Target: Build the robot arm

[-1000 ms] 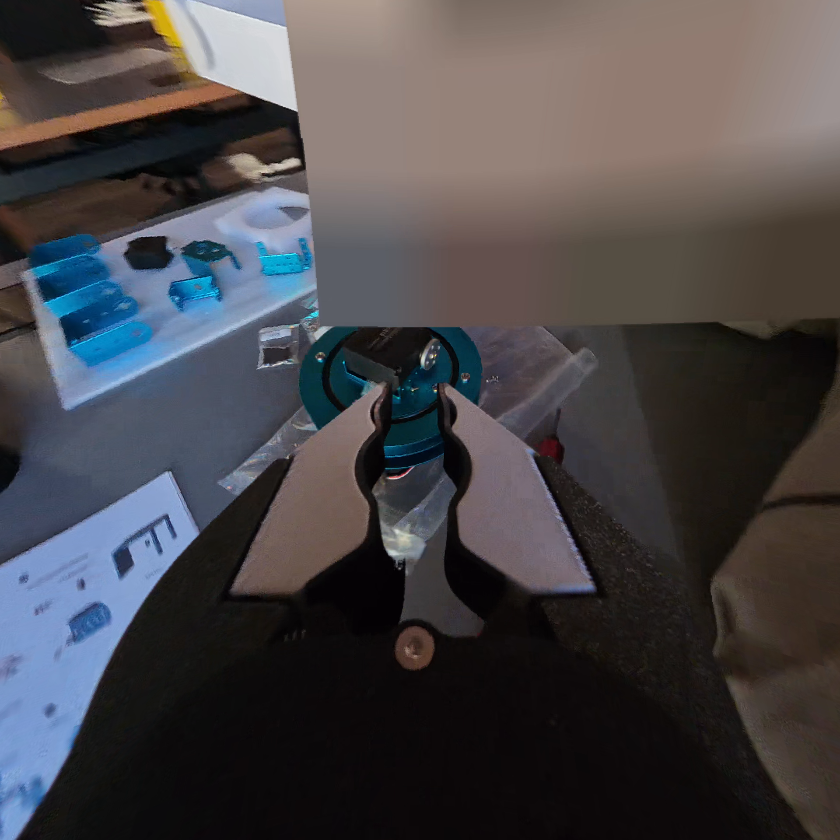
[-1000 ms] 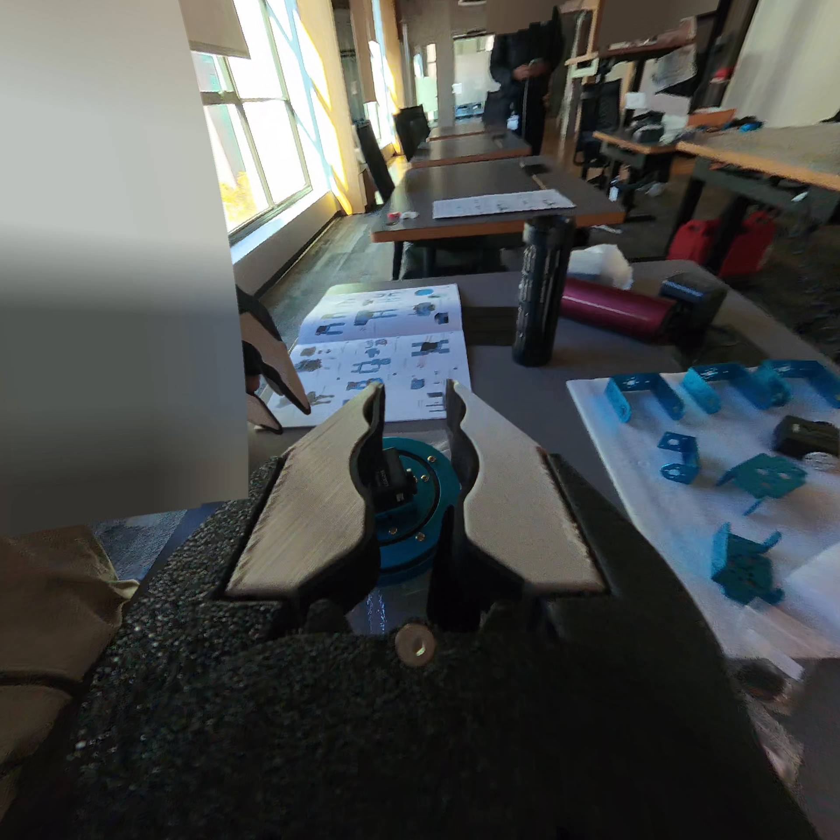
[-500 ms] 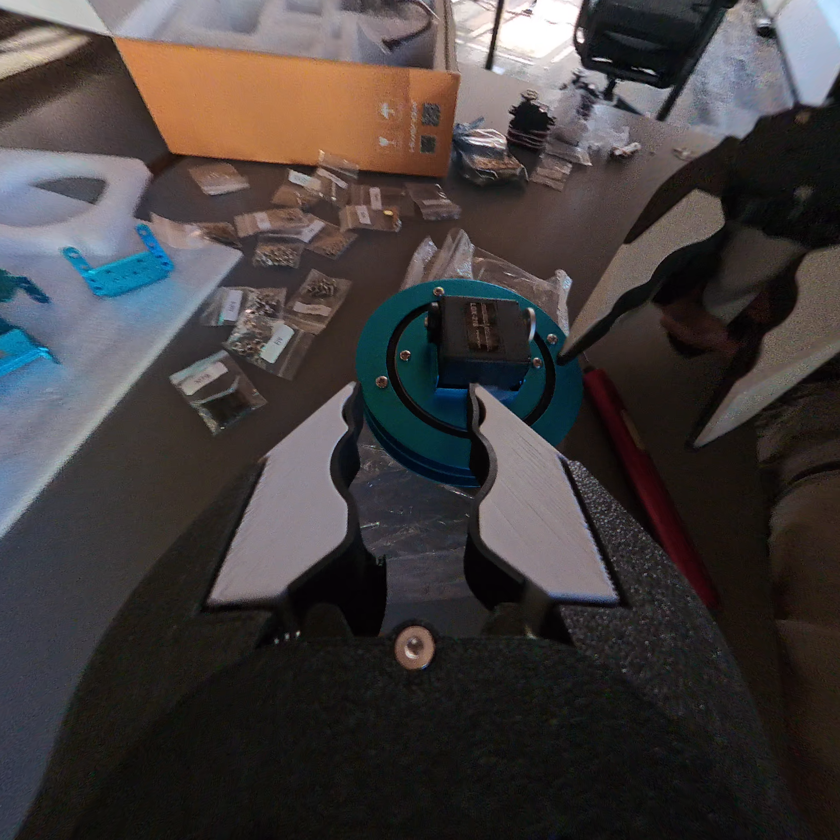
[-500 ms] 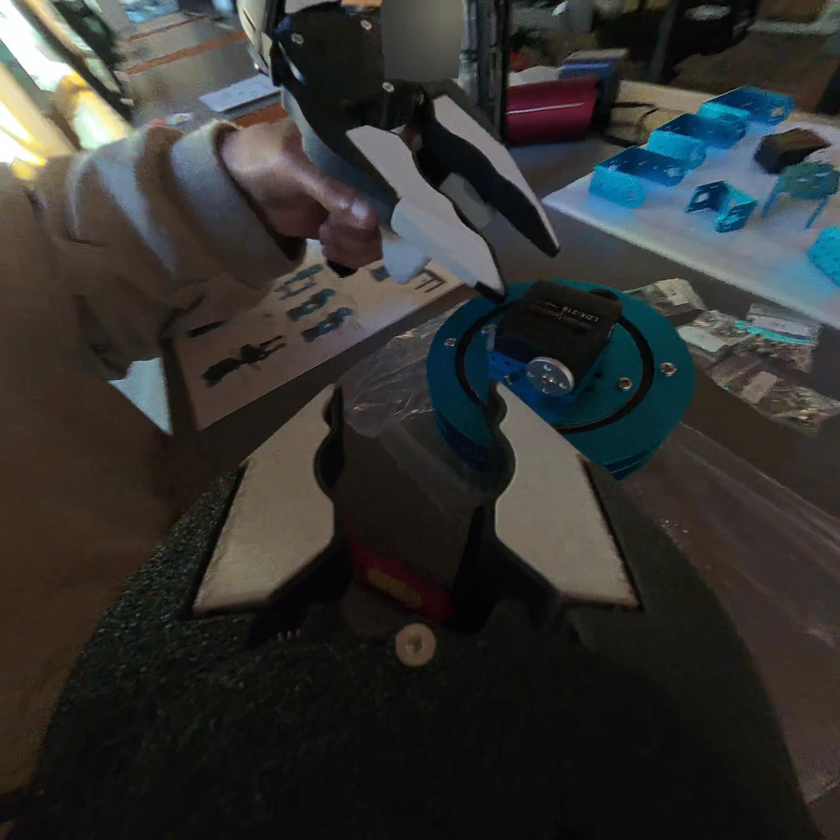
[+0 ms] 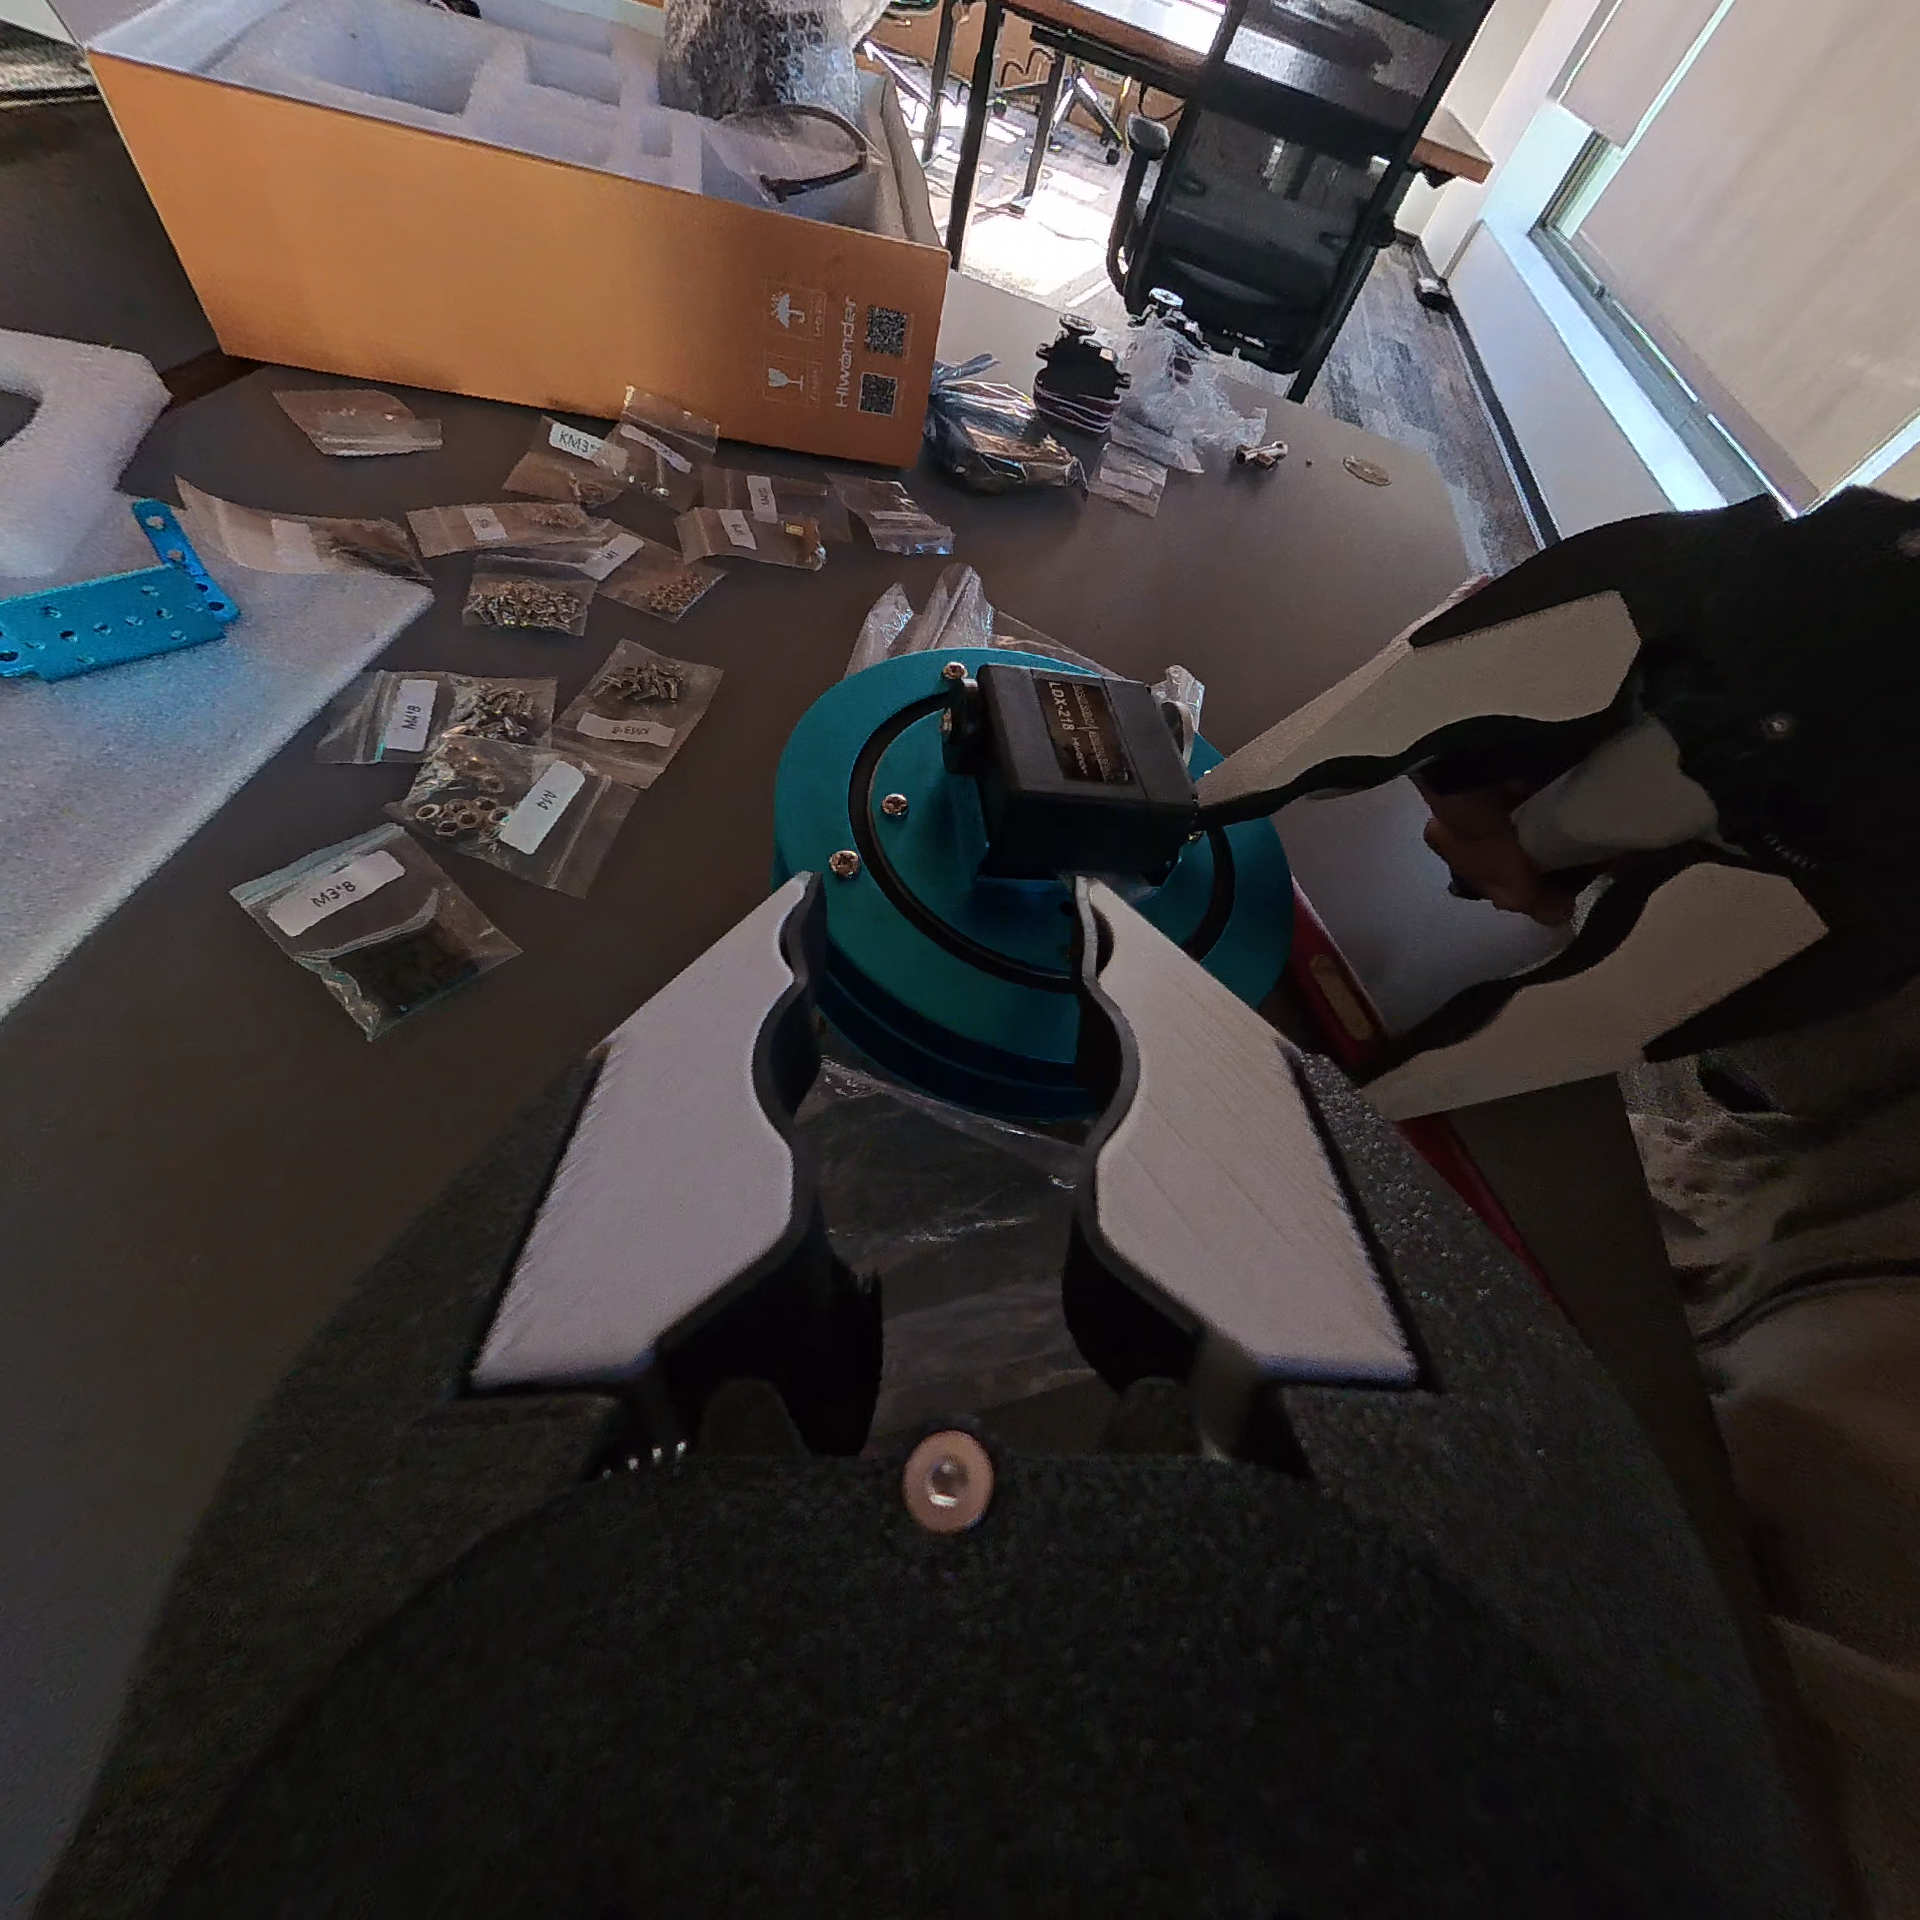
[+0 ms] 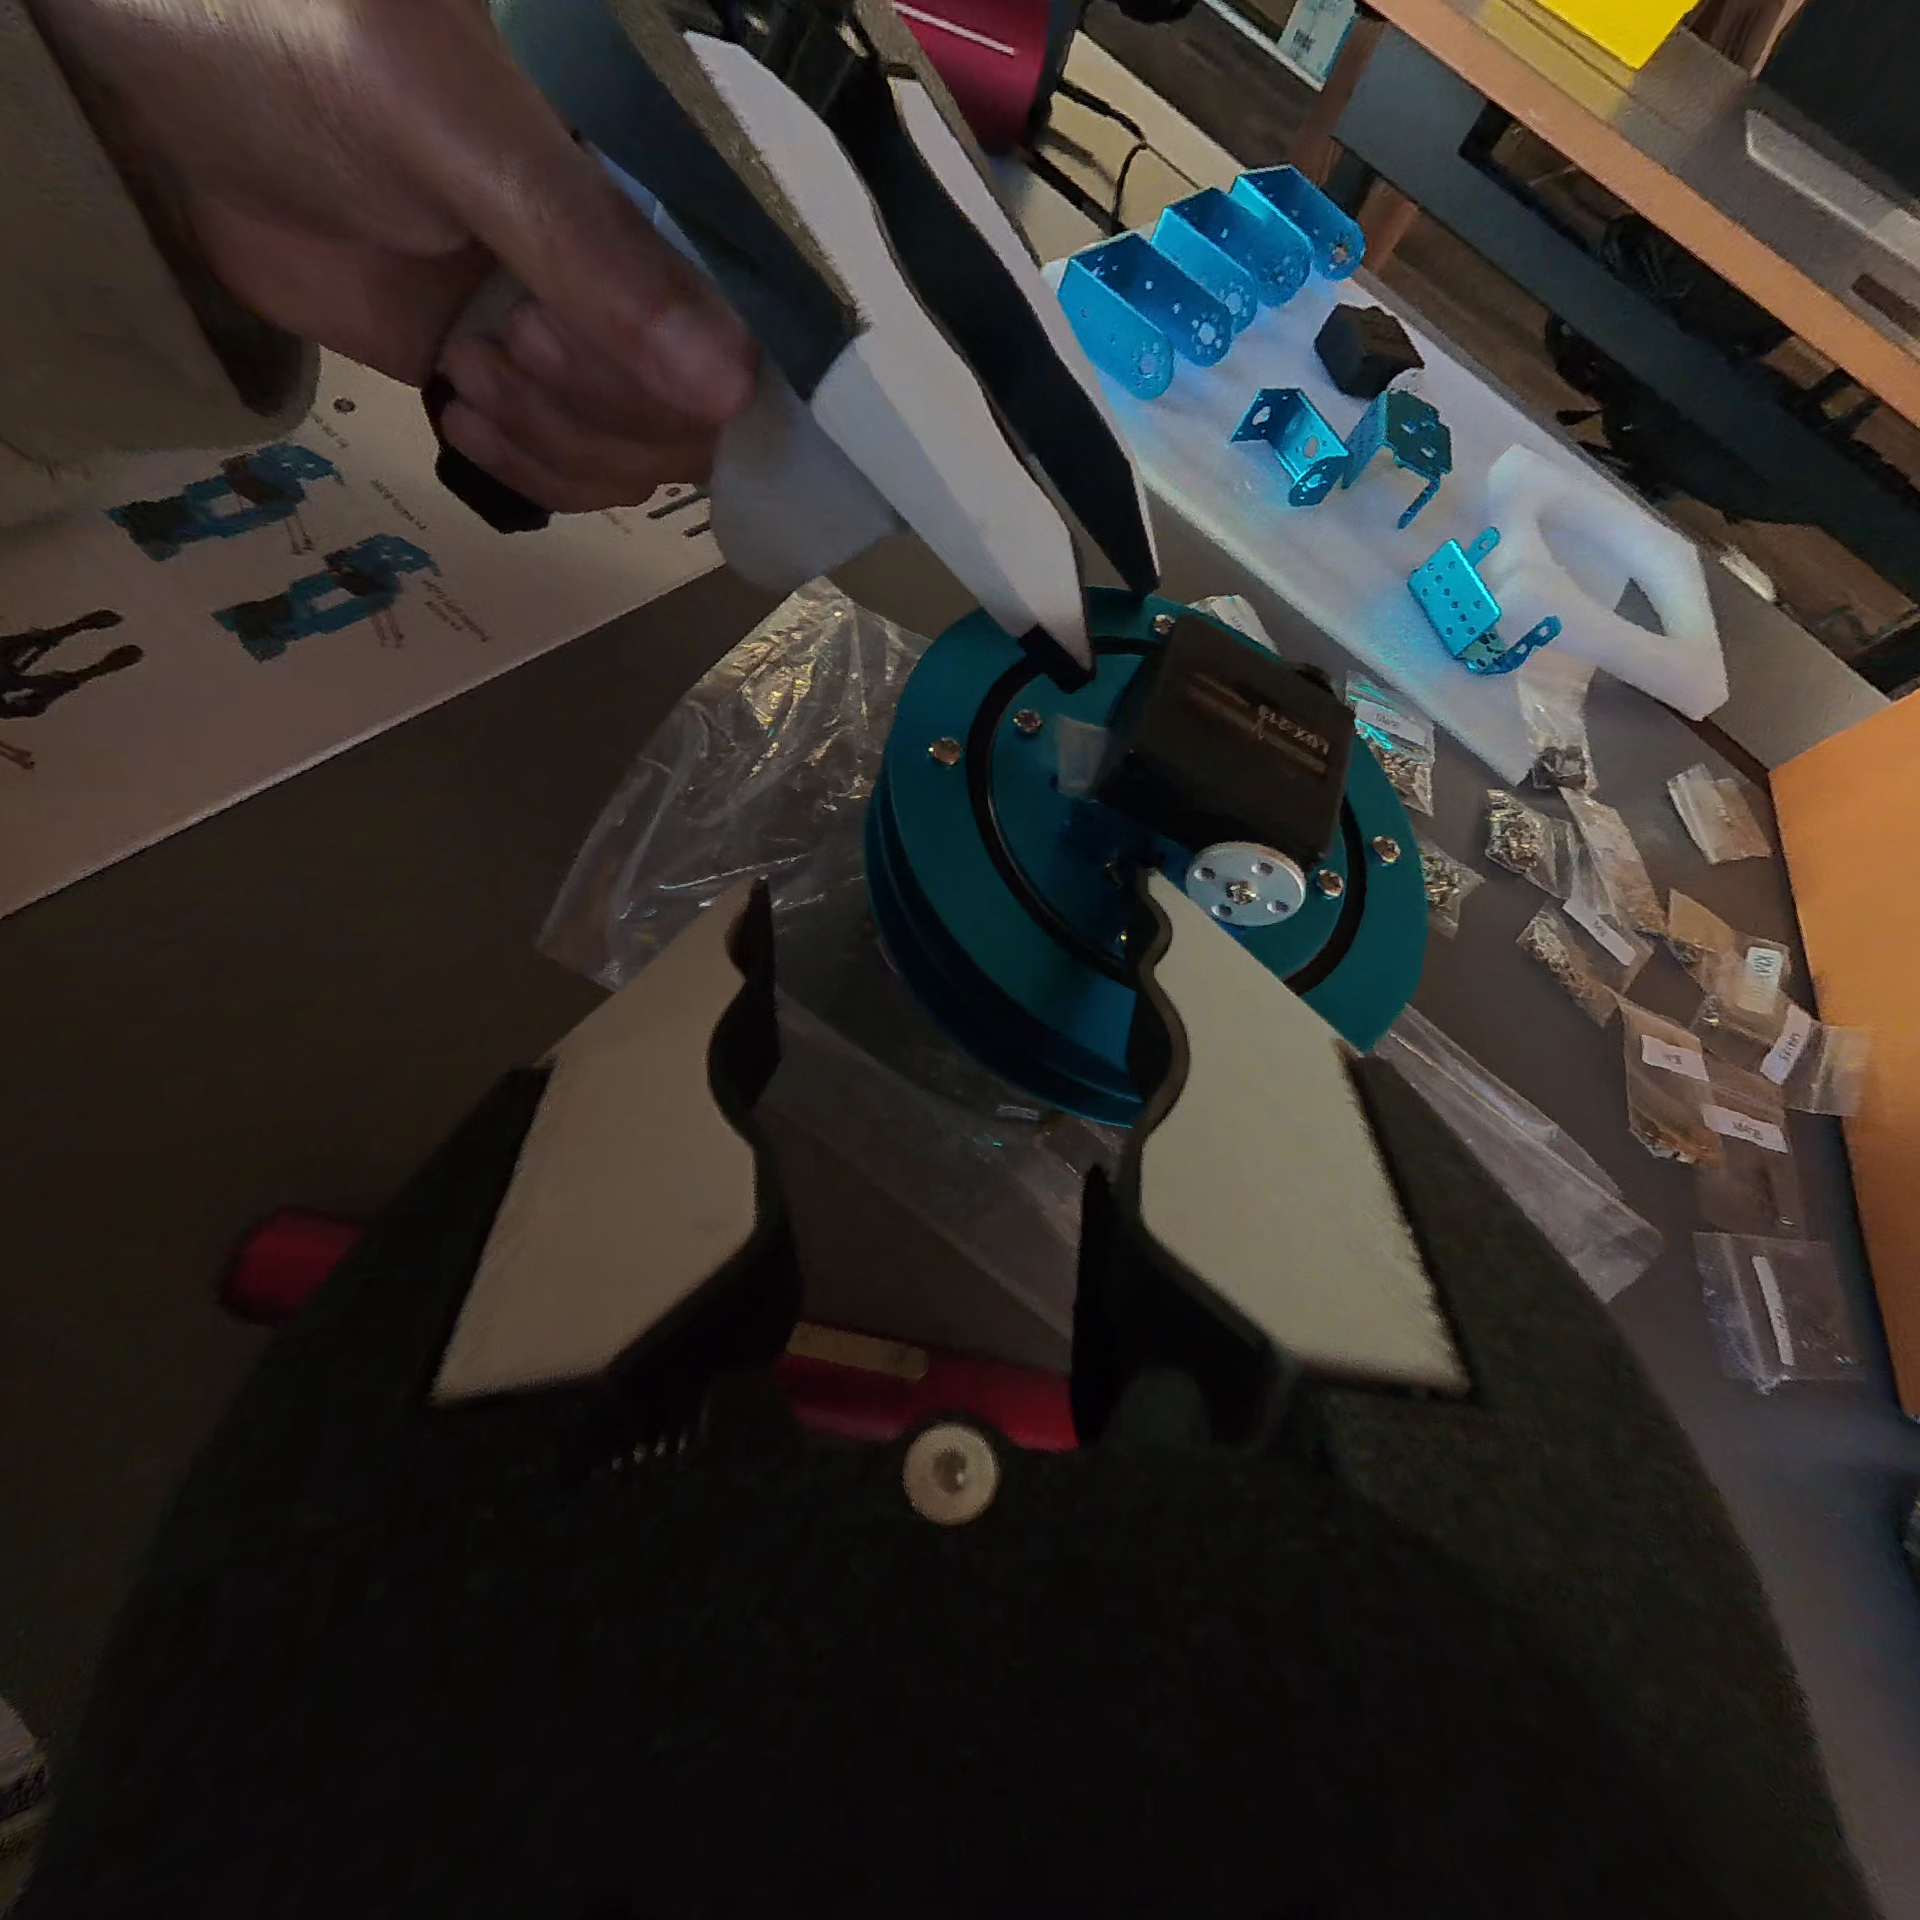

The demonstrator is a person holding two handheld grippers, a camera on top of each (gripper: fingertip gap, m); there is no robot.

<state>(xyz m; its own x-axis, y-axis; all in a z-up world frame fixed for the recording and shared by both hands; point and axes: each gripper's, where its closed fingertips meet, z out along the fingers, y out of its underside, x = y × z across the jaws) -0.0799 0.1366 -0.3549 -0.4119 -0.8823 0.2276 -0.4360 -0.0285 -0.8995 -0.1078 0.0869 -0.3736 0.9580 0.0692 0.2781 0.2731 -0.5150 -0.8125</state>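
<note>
A round blue metal base [image 5: 831, 810] with a black servo [image 5: 1081, 758] mounted on top stands on a clear plastic bag on the dark table. My left gripper [image 5: 943, 894] is open and empty, its tips over the near rim of the base. My right gripper [image 6: 956, 894] is open wide and empty; its right fingertip [image 6: 1153, 888] is beside the servo's silver horn [image 6: 1242, 883]. In the left wrist view the right gripper [image 5: 1288, 925] comes in from the right, with one fingertip at the servo's corner. In the right wrist view the left gripper [image 6: 1112, 623], held by a hand, points down at the base [image 6: 935, 831].
An open orange cardboard box [image 5: 520, 260] with white foam stands at the back. Several small bags of screws [image 5: 468, 727] lie left of the base. A white foam sheet [image 6: 1299, 582] holds blue brackets [image 6: 1195, 281]. An instruction sheet [image 6: 208, 623] and a red tool [image 6: 291, 1257] lie nearby.
Both grippers have opened from nearly shut one second ago. Both views have swung down onto the base, and the right gripper's fingertip has come up to the servo.
</note>
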